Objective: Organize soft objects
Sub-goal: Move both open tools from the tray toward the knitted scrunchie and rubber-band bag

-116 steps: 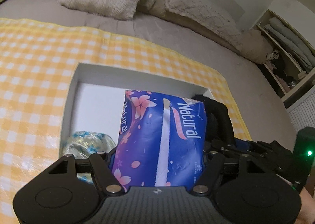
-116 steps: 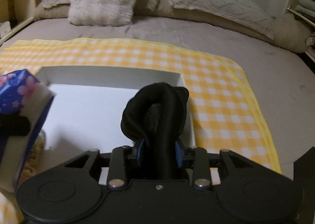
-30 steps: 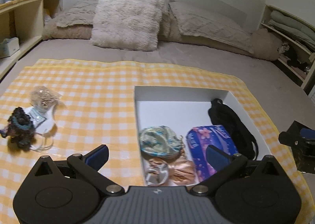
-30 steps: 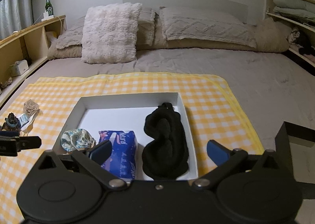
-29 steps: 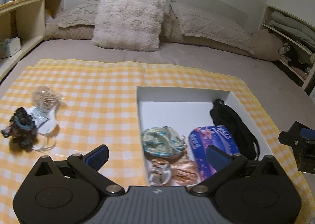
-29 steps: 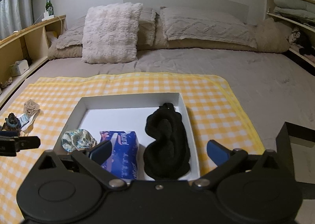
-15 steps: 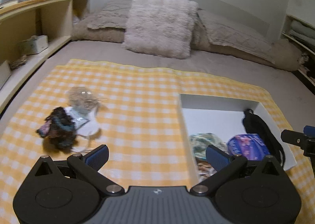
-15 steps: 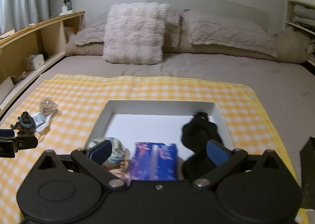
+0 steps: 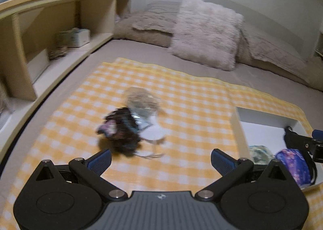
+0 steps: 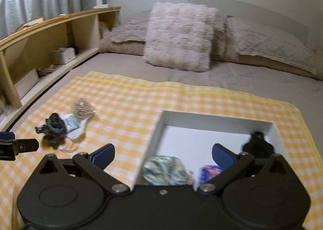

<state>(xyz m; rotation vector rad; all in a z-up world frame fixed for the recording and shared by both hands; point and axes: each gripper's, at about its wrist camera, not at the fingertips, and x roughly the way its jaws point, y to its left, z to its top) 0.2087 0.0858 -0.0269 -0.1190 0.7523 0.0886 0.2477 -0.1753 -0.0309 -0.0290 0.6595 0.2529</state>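
On checkered cloth (image 9: 181, 96), dark scrunchie (image 9: 121, 129) blurred, left gripper (image 9: 160, 159) jaws apart

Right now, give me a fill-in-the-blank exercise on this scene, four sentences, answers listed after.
1. The white box sits on a yellow and white ____ cloth.
2. Both the left gripper and the right gripper have their jaws ____.
3. The dark scrunchie lies ____ the box, on the cloth.
4. The black rolled item rests in the box's far ____ corner.

Missing words: checked; open; outside; right
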